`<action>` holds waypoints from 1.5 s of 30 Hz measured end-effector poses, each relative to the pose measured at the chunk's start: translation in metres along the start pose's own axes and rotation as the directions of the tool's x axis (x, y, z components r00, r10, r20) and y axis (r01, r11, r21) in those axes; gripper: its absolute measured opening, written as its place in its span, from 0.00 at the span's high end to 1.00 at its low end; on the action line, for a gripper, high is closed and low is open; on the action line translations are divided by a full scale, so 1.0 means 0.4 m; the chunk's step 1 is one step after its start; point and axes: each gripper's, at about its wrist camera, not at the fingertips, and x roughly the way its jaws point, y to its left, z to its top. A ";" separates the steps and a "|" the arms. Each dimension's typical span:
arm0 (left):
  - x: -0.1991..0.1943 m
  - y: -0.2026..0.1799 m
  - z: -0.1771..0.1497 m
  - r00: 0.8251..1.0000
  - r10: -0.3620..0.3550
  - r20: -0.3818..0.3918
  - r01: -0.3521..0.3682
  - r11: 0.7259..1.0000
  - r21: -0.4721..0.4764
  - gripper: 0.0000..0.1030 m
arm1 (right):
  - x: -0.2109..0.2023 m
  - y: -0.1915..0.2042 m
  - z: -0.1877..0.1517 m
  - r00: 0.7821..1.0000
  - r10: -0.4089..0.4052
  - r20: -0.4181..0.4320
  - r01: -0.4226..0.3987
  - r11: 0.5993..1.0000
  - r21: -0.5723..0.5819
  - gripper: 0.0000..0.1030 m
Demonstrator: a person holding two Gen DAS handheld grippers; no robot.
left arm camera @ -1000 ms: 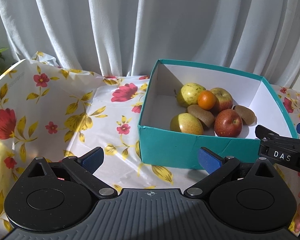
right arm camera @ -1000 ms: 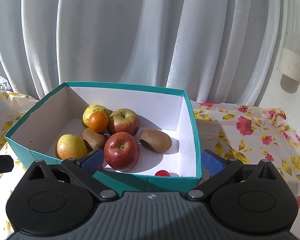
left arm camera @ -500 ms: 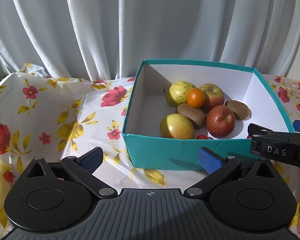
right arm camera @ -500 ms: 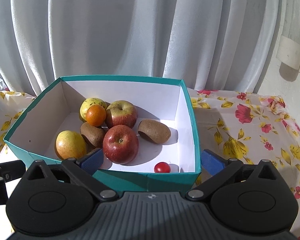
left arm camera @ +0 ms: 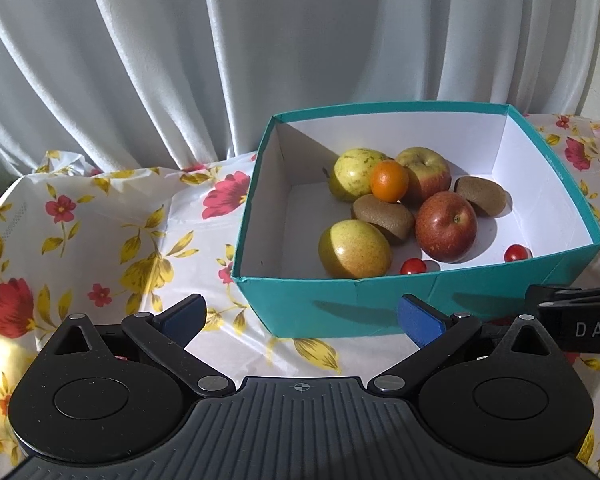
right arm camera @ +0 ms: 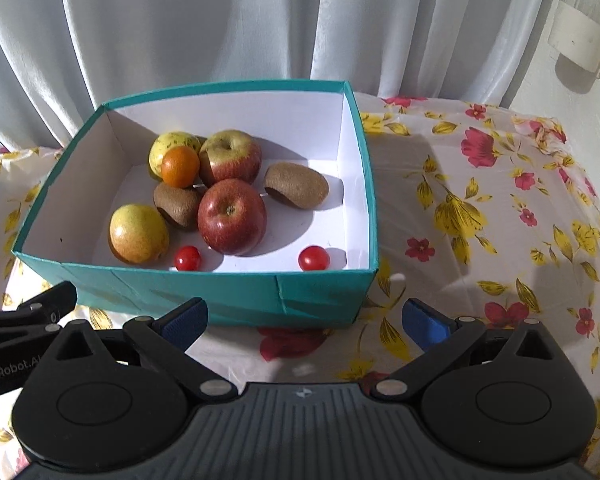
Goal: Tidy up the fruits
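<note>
A teal box (left arm camera: 340, 304) (right arm camera: 204, 296) with white inside stands on the flowered tablecloth. In it lie a red apple (left arm camera: 446, 226) (right arm camera: 232, 216), a yellow-red apple (left arm camera: 424, 172) (right arm camera: 230, 158), two yellow pears (left arm camera: 354, 248) (right arm camera: 138, 234), an orange (left arm camera: 389, 181) (right arm camera: 180, 166), two kiwis (left arm camera: 383, 216) (right arm camera: 296, 186) and two cherry tomatoes (left arm camera: 413, 267) (right arm camera: 314, 258). My left gripper (left arm camera: 302, 318) is open and empty in front of the box's near wall. My right gripper (right arm camera: 306, 322) is open and empty, also just short of that wall.
White curtains hang behind the table. The tablecloth (left arm camera: 100, 232) (right arm camera: 480, 208) lies bare left and right of the box. The right tool's black arm (left arm camera: 576, 316) enters the left wrist view at the right; the left tool (right arm camera: 24, 316) shows at the left in the right wrist view.
Both grippers have risen and tilted down, so the inside of the box shows more fully and both cherry tomatoes have come into sight. The fruits have not moved.
</note>
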 end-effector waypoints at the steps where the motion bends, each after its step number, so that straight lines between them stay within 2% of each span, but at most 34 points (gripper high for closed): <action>1: 0.000 -0.002 0.000 1.000 -0.007 -0.008 0.007 1.000 0.003 0.00 | -0.001 0.000 -0.003 1.000 -0.005 -0.005 0.005 1.000 -0.001 0.00; 11: 0.010 -0.009 0.015 0.997 -0.037 -0.061 0.037 0.999 0.003 0.00 | 0.004 0.001 0.007 0.998 -0.047 -0.052 0.047 0.999 -0.007 0.00; 15: 0.017 -0.019 0.023 0.996 -0.029 -0.087 0.030 0.999 0.013 0.00 | 0.015 0.010 0.015 0.995 -0.068 -0.078 0.067 0.997 -0.026 0.00; 22: 0.047 -0.012 0.056 0.979 -0.043 -0.201 0.046 0.999 0.007 0.00 | 0.049 0.014 0.048 0.985 -0.063 -0.162 0.054 0.997 -0.061 0.00; 27: 0.047 -0.009 0.074 0.980 -0.048 -0.194 0.049 0.999 0.002 0.00 | 0.072 0.010 0.069 0.976 -0.018 -0.218 0.008 0.999 -0.045 0.00; 45: 0.081 -0.025 0.088 0.965 -0.091 -0.245 0.094 0.996 -0.002 0.00 | 0.105 0.003 0.096 0.960 -0.065 -0.272 0.045 0.996 -0.078 0.00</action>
